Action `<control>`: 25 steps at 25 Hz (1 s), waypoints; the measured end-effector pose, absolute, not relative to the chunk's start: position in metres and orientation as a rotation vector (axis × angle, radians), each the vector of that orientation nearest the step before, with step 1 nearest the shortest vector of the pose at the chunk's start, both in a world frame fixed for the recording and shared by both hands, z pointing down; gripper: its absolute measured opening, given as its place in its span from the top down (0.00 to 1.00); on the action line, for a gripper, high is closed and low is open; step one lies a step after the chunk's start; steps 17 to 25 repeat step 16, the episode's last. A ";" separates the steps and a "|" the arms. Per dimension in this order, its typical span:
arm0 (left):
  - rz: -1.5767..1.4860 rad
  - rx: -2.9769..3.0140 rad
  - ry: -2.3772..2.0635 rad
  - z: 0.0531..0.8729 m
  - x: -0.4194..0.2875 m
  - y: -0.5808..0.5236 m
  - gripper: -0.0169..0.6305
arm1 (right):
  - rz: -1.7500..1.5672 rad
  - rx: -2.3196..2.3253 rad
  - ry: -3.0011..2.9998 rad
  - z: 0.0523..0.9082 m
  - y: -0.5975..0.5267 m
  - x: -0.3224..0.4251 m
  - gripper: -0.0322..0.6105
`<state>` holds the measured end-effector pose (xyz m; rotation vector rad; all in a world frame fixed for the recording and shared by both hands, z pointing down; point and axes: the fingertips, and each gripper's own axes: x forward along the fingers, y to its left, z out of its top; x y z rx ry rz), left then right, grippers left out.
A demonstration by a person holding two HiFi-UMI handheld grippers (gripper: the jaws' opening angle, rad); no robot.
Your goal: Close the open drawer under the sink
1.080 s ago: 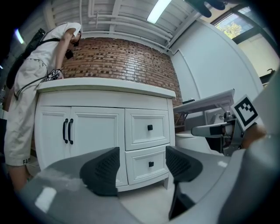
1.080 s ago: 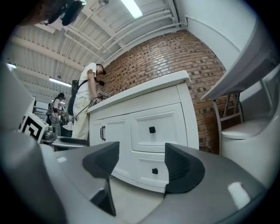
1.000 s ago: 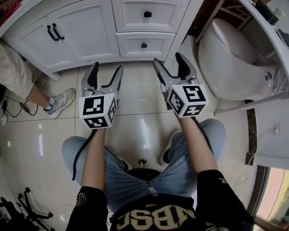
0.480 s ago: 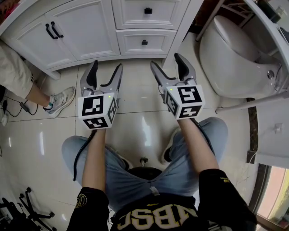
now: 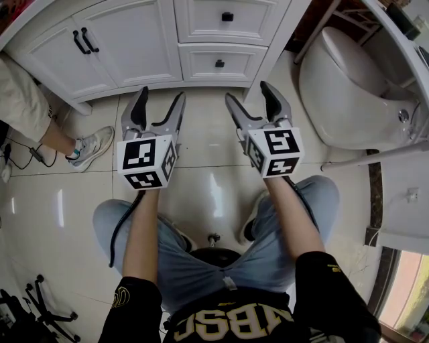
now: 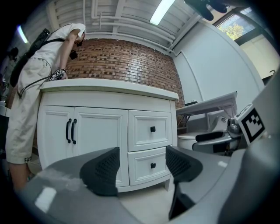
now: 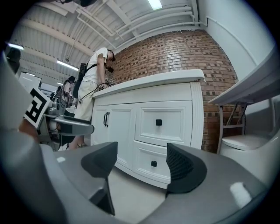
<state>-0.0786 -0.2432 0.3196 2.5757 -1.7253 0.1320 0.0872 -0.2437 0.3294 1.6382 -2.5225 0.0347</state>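
Observation:
The white vanity cabinet (image 5: 134, 47) under the sink stands ahead of me, with two drawers on its right side. Both the upper drawer (image 5: 228, 17) and the lower drawer (image 5: 219, 63) have a black knob, and their fronts look flush with the cabinet face. Over the tiled floor, a short way in front of the cabinet, my left gripper (image 5: 161, 100) is open and empty. My right gripper (image 5: 249, 95) hovers beside it, open and empty too. In the left gripper view the lower drawer (image 6: 151, 165) shows between the jaws of that gripper (image 6: 140, 168). The right gripper (image 7: 142, 168) frames the same drawer (image 7: 154, 163).
A white toilet (image 5: 348, 87) stands right of the cabinet. Another person (image 5: 27, 100) stands at the cabinet's left end, one shoe (image 5: 90, 149) on the tiles. The double doors carry black handles (image 5: 84, 41). My knees and a chair base (image 5: 213, 254) are below the grippers.
The right gripper has rolled slightly and shifted a little. The left gripper has stayed where it was. The drawers look the same.

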 end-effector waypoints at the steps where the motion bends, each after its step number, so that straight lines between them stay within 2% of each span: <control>1: 0.132 2.575 -1.725 0.320 -0.079 -0.243 0.46 | 0.041 1.631 -2.527 0.330 -0.243 0.085 0.41; 25: 0.137 2.578 -1.706 0.322 -0.076 -0.244 0.46 | 0.037 1.590 -2.543 0.330 -0.240 0.080 0.41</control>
